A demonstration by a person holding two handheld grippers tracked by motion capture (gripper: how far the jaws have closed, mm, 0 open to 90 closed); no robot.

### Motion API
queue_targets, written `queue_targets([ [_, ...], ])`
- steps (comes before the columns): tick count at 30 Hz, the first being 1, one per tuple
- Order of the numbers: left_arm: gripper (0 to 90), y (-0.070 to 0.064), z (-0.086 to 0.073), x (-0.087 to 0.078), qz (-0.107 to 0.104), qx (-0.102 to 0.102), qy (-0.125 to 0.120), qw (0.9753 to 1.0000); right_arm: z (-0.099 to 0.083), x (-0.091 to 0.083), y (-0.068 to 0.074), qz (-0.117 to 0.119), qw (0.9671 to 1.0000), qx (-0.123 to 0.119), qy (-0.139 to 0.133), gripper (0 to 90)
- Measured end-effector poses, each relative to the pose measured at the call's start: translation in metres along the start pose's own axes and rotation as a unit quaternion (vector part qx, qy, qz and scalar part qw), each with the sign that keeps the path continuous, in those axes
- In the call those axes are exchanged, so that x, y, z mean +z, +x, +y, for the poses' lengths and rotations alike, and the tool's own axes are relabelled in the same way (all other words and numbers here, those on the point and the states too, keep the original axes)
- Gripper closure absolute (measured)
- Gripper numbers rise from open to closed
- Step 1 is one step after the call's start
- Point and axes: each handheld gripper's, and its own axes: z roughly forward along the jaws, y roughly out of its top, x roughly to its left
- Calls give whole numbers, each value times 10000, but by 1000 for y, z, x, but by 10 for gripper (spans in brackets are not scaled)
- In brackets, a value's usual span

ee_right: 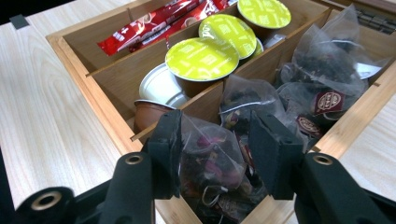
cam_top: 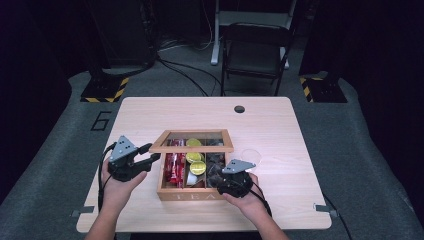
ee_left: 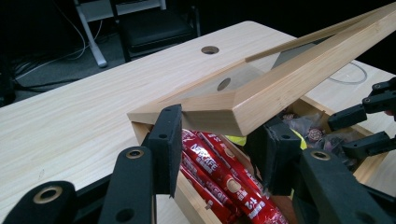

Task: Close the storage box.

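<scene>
A wooden tea box (cam_top: 186, 194) sits near the front middle of the light wood tabletop (cam_top: 280, 130), its front wall lettered "TEA". Its glass-paned lid (cam_top: 192, 141) is raised and tilted back over the far side. In the left gripper view the left hand-held gripper (ee_left: 219, 149) has its jaws set either side of the lid's (ee_left: 261, 98) near left corner, about as wide as the frame; whether the pads actually press it cannot be told.

The box is split into three long compartments. The left one holds red coffee sticks (ee_right: 154, 23), the middle one lime-lidded capsules (ee_right: 201, 58) along with a silver-topped capsule (ee_right: 161, 86), and the right one clear tea bags (ee_right: 327, 70) filled with dark leaves.

The right hand-held gripper (ee_right: 215, 158) reaches into the near end of the right compartment, its jaws narrowed around a clear tea bag (ee_right: 210, 172) with reddish-dark contents, the pads pressing its crinkled film on both sides. A round clear disc (cam_top: 251, 154) lies on the tabletop just right of the box.
</scene>
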Motion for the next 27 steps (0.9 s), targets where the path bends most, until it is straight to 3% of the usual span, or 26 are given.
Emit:
queue_targets([
  [6, 562, 0, 0, -1, -23, 35, 43, 10000, -1, 2, -2, -50, 10000, -14, 73, 589],
  [12, 574, 1, 1, -4, -73, -46, -73, 9999, -3, 4, -4, -34, 9998, 22, 190, 623],
  [20, 571, 1, 0, -4, -85, -44, -85, 9999, -3, 4, -3, -16, 9998, -29, 215, 779],
  [27, 571, 1, -1, -4, -84, -38, -82, 9999, -2, 2, -5, -39, 9997, -81, 215, 844],
])
